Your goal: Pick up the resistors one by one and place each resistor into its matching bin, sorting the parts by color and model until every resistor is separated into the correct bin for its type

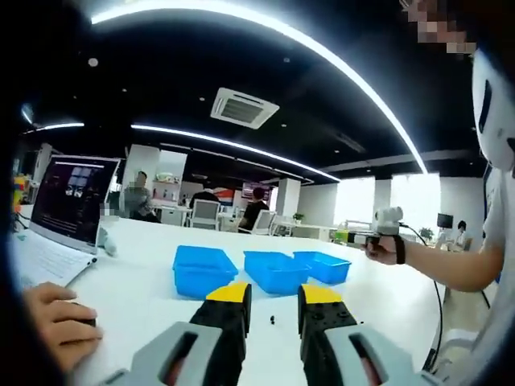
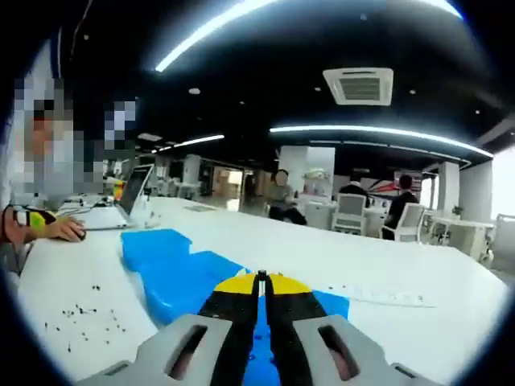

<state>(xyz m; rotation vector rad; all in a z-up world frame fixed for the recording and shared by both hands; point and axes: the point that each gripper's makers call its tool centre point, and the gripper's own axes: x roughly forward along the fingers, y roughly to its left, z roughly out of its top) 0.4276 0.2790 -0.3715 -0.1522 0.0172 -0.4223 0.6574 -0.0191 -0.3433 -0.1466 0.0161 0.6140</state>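
Note:
Three blue bins stand in a row on the white table: one [image 1: 203, 269] at left, one [image 1: 276, 271] in the middle, one [image 1: 323, 265] at right. My left gripper [image 1: 273, 296] hovers open just short of them, yellow-tipped jaws well apart. A tiny dark resistor [image 1: 273, 319] lies on the table in the gap between them. My right gripper [image 2: 261, 283] is shut, its jaws touching, right above the blue bins [image 2: 173, 261]; nothing shows between the tips. Several small dark resistors [image 2: 80, 315] are scattered on the table left of the bins.
An open laptop [image 1: 68, 201] sits at the table's left end, with a person's hand [image 1: 56, 322] on a mouse beside it. A person's hand at right holds a white device [image 1: 386, 225] with a cable. A white strip [image 2: 378, 295] lies on the table. Seated people and chairs fill the background.

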